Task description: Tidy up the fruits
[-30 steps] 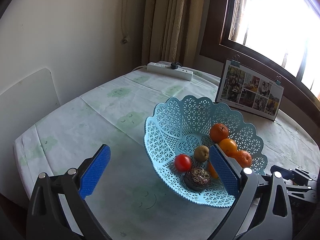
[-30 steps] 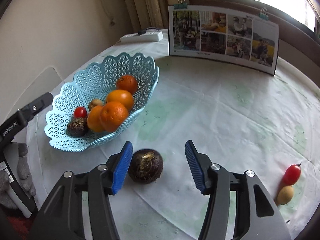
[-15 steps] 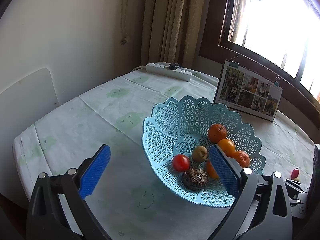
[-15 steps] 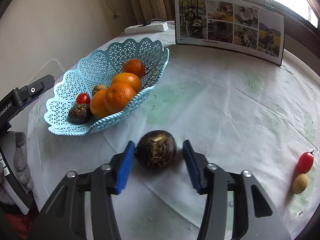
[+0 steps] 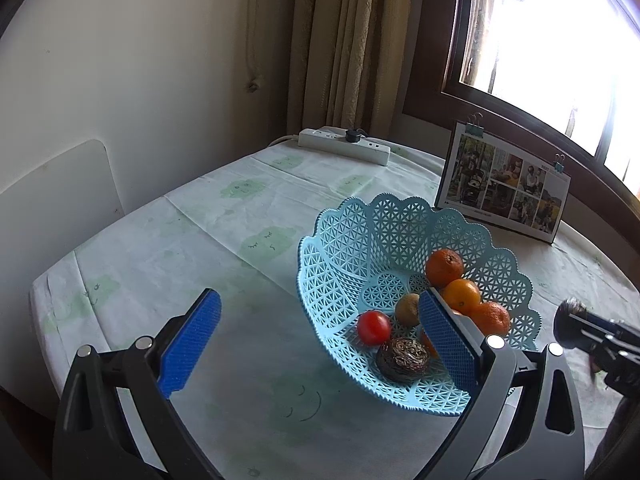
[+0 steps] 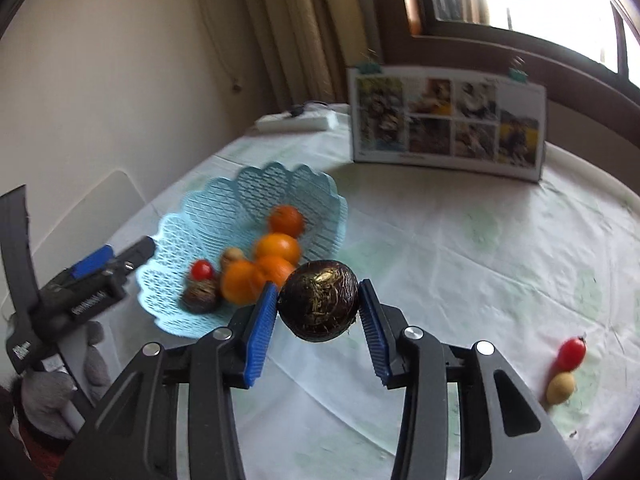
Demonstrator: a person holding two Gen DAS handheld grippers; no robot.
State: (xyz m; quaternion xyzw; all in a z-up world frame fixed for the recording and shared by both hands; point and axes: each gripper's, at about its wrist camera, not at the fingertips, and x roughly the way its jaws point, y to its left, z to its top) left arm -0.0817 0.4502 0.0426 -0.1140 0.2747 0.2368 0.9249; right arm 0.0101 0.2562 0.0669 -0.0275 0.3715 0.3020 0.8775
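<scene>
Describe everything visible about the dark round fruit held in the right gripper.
The dark fruit is roundish and blackish brown, with a rough, wrinkled skin carrying yellowish fibrous streaks. It looks whole and undamaged. The right gripper holds it clear of the tablecloth, one blue pad pressing each side, and nothing else touches it. In the right wrist view it sits in front of the near edge of the blue basket. A similar dark fruit lies in that basket.
</scene>
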